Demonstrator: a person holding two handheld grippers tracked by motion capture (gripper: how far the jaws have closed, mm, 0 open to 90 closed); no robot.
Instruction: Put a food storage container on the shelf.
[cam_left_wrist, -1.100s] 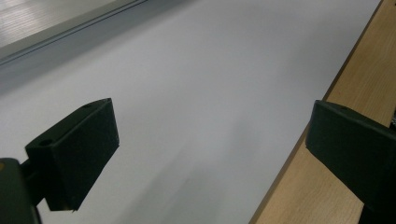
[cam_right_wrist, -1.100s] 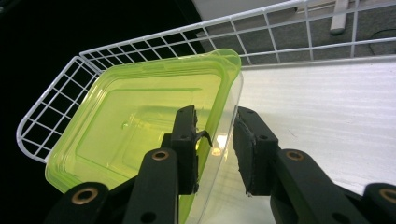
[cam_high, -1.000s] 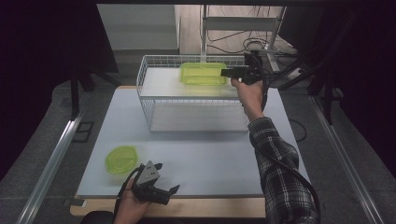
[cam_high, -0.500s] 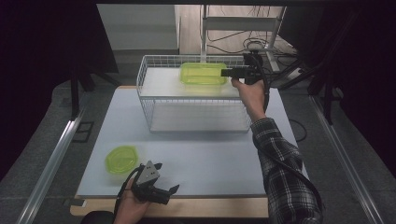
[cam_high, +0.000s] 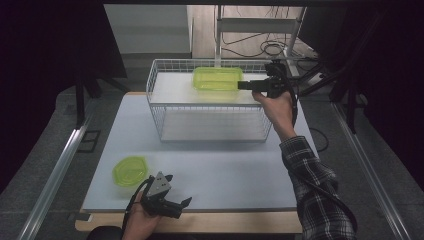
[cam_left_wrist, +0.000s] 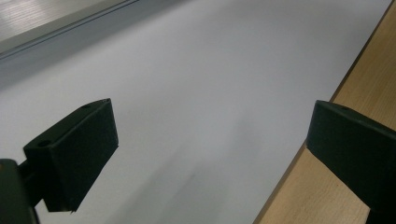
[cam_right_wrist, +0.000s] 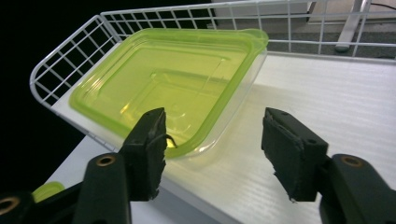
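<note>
Container handling first, working from your left: the small green lid (cam_high: 129, 170) lies flat on the near-left of the counter (cam_high: 225, 170), just left of and a little beyond your left gripper (cam_high: 172, 204). That gripper rests at the near edge with its jaws spread wide and nothing between them. Expect the lid to be thin, light, flexible plastic; lying flat it gives you little to bite on, so I'd judge its raised rim the only sensible place to pinch.

Moving right, the white wire rack (cam_high: 210, 102) stands at the far middle of the counter, and the green container (cam_high: 217, 78) sits on its top shelf, toward the right. It looks like a thin-walled, translucent food tub: very light, smooth, probably slippery, and likely to flex or crack if squeezed hard.

Farthest right, your right gripper (cam_high: 242, 85) is level with the tub's right end. Its jaws have just been opening and now stand apart; in the right gripper view one jaw overlaps the tub's near rim (cam_right_wrist: 205, 135), but nothing is pinched. To take the tub again, grip the stiffened lip at a corner, where the rim is firmest, and close gently.
</note>
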